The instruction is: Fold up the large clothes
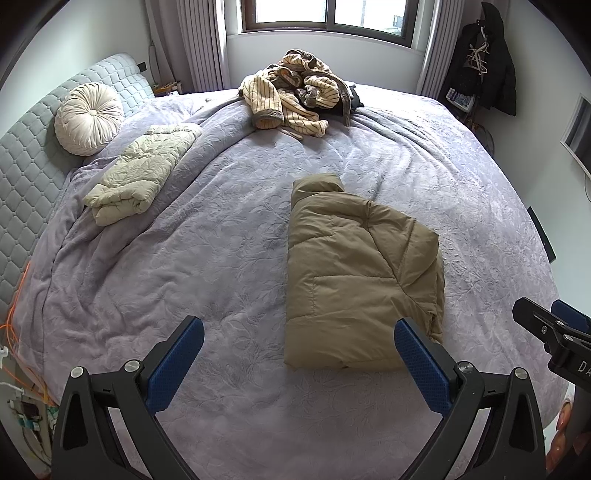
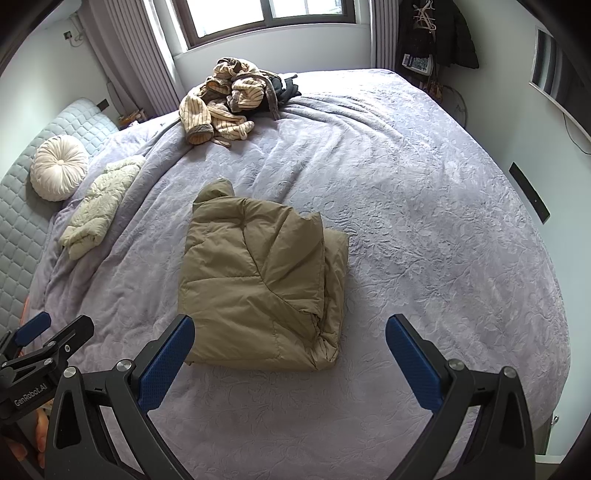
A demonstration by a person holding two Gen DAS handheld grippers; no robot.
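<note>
jacket [image 1: 354,273] folded, long axis toward window, collar probably far | left gripper [image 1: 299,347], right gripper [image 2: 290,343] wide, empty

A dark garment [image 1: 354,96] lies mostly buried under the striped robe [image 1: 291,92]; the window [image 1: 328,16] above is cropped.

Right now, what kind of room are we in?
A bedroom, most likely. A large bed with a padded headboard fills the view, a window with curtains sits behind it, and coats hang in the corner.
</note>
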